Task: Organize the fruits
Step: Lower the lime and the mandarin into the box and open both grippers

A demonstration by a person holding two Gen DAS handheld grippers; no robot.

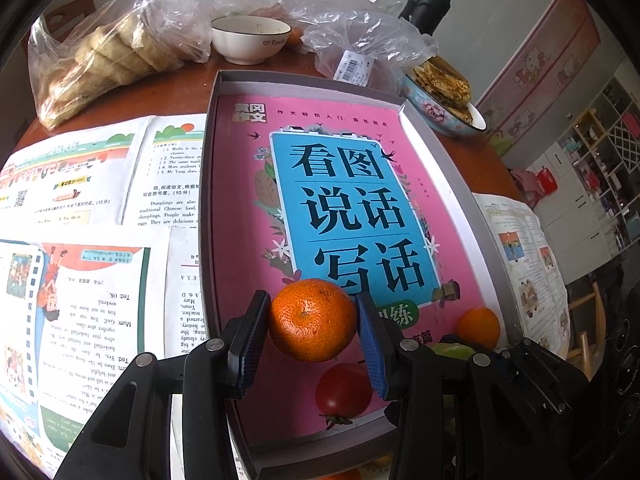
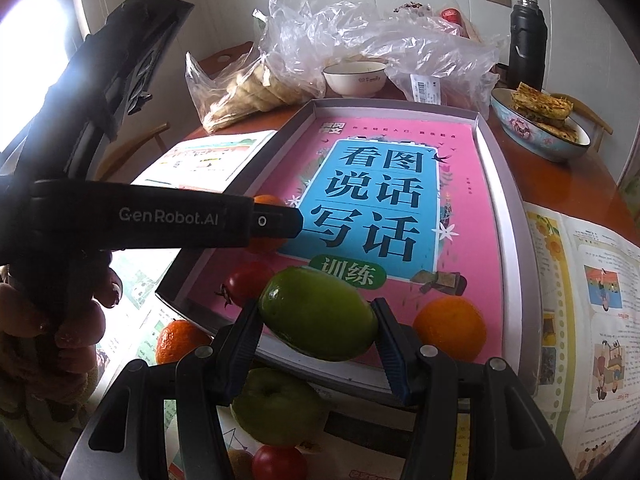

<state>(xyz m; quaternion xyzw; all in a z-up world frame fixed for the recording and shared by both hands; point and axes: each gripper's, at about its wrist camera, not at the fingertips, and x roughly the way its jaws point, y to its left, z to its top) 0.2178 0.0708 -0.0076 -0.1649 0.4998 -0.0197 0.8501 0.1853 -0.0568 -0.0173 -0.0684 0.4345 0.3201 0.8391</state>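
Dimpled orange tangerine [image 1: 313,319], glossy green oval fruit [image 2: 318,313], both clamped

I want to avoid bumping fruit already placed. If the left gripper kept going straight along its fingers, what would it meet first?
Probably the pink book lining the tray. The left gripper, clamping a mandarin, points there; the tomato seems to sit below that line, though depth is unclear.
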